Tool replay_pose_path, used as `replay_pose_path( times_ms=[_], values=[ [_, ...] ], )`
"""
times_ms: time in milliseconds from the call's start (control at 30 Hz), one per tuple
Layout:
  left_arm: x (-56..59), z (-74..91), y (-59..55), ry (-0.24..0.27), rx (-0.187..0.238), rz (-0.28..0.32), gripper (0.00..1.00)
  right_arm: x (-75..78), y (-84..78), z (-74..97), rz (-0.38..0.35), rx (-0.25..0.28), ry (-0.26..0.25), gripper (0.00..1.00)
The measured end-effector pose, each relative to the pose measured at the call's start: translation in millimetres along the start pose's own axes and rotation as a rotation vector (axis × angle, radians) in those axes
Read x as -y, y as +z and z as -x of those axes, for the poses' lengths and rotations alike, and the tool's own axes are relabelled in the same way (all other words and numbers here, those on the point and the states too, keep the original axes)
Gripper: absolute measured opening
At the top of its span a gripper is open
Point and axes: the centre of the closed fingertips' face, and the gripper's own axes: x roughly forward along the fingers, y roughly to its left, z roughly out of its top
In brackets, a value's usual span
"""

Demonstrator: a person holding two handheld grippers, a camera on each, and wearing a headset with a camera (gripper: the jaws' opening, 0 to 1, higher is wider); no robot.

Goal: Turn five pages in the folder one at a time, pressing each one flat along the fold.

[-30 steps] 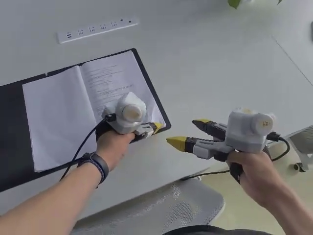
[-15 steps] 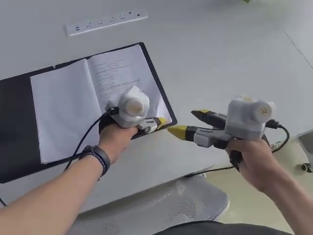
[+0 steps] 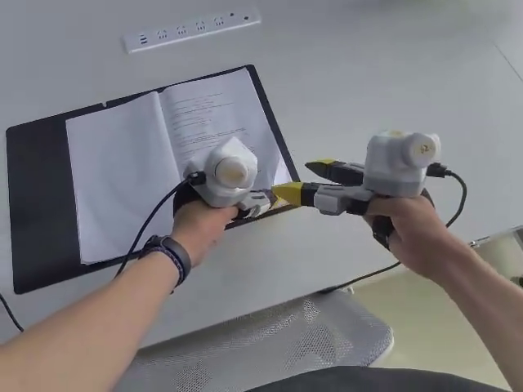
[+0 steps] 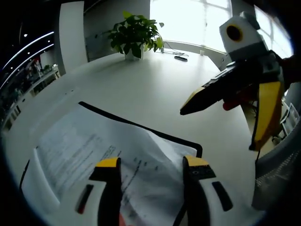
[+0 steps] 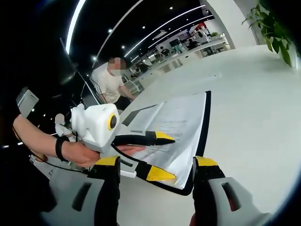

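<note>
While left gripper (image 4: 153, 162) gapes over rumpled white page (image 4: 89, 141), right gripper (image 3: 302, 180) jaws spread beside black folder (image 3: 41, 204).

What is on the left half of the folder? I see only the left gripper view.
Observer: A page lies flat there, on the open folder.
Operator: What lies beyond the folder?
Observer: A power strip lies on the table, past the folder's top edge.
Operator: Is anybody near?
Observer: A person stands beyond the table, seen in the right gripper view.
</note>
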Motion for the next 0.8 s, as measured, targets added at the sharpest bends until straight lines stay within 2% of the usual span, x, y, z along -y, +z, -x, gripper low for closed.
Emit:
replay_pose_path(
  times_ms=[267, 400, 567, 767, 800],
  values=[
    [-0.3, 4.2, 2.2, 0.014, 0.009, 0.005, 0.47, 0.5, 0.5, -8.8, -0.015, -0.017, 0.022, 0.60],
    [-1.5, 7.1, 2.7, 0.024, 0.013, 0.001, 0.41, -0.5, 0.5, -8.3, -0.018, -0.014, 0.024, 0.59],
    [5.4, 8.7, 3.4, 0.035, 0.011, -0.006, 0.34, 0.4, -1.5, -6.5, -0.023, -0.013, 0.021, 0.59],
    [5.2, 8.6, 5.3, 0.035, 0.009, 0.018, 0.31, 0.1, 0.8, -5.0, -0.024, -0.007, 0.020, 0.59],
    [6.2, 7.4, 4.8, 0.022, 0.007, 0.024, 0.27, 0.3, 1.3, -4.5, -0.025, -0.005, 0.020, 0.59]
  ],
)
